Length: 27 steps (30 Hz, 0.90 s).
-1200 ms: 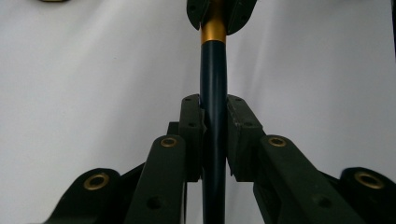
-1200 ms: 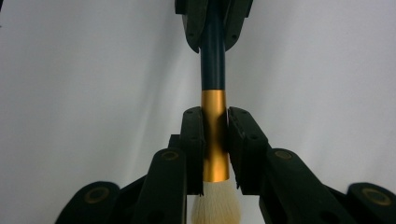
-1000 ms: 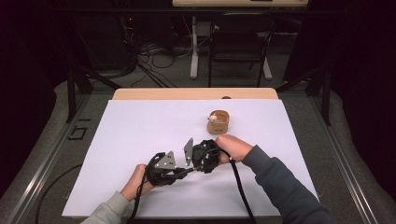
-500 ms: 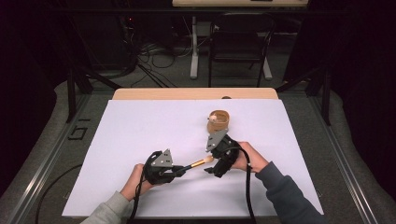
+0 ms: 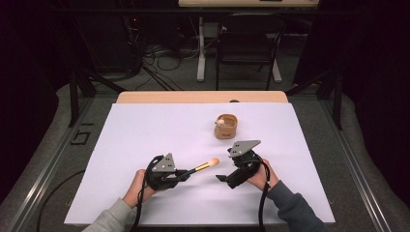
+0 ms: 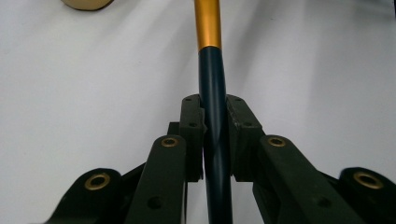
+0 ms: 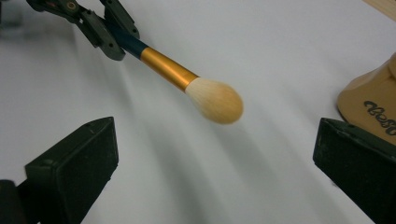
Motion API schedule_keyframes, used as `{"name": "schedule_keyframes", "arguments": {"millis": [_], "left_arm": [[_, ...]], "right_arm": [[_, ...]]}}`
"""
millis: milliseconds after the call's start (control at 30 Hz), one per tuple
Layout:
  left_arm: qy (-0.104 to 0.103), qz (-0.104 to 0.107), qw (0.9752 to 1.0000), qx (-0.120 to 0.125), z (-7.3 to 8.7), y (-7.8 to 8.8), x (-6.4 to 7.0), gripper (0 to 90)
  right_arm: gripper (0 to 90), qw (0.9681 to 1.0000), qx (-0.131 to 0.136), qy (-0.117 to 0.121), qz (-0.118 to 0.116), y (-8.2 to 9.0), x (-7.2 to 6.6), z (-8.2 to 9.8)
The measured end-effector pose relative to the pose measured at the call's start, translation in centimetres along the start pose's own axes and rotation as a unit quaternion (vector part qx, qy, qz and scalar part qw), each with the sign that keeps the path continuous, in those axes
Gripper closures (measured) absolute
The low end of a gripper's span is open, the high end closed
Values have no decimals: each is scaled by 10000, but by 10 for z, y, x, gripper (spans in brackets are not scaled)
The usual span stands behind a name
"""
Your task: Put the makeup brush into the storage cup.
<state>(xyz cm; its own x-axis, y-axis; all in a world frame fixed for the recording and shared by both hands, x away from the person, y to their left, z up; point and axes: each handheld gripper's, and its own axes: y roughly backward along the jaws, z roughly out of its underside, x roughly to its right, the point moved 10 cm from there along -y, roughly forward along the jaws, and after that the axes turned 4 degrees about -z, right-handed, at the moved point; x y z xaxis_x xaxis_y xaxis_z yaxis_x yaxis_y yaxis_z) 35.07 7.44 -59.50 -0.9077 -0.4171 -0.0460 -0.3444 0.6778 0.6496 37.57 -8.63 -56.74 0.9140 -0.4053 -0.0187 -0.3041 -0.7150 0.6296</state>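
The left tool (image 5: 180,175) clamps the brush (image 5: 205,166) by its handle, head above the counter (image 5: 145,130) near the cup (image 5: 226,126). The right tool (image 5: 223,178) has just been opening, nothing between its pads. A loose grip could let the brush swing or miss the cup.

The makeup brush (image 5: 202,167) — dark handle, gold ferrule, cream bristles — juts out level above the white table (image 5: 145,130).
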Motion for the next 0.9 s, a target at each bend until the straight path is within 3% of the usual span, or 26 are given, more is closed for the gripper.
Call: {"name": "schedule_keyframes", "arguments": {"millis": [433, 900], "left_arm": [[204, -127, 9993, 304, -4, 6, -5, 791], [373, -285, 9972, 575, -7, 9, -7, 791]], "right_arm": [[0, 9995, 160, -199, 165, 5, 2, 9], [0, 9995, 177, -260, 99, 4, 4, 9]]}}
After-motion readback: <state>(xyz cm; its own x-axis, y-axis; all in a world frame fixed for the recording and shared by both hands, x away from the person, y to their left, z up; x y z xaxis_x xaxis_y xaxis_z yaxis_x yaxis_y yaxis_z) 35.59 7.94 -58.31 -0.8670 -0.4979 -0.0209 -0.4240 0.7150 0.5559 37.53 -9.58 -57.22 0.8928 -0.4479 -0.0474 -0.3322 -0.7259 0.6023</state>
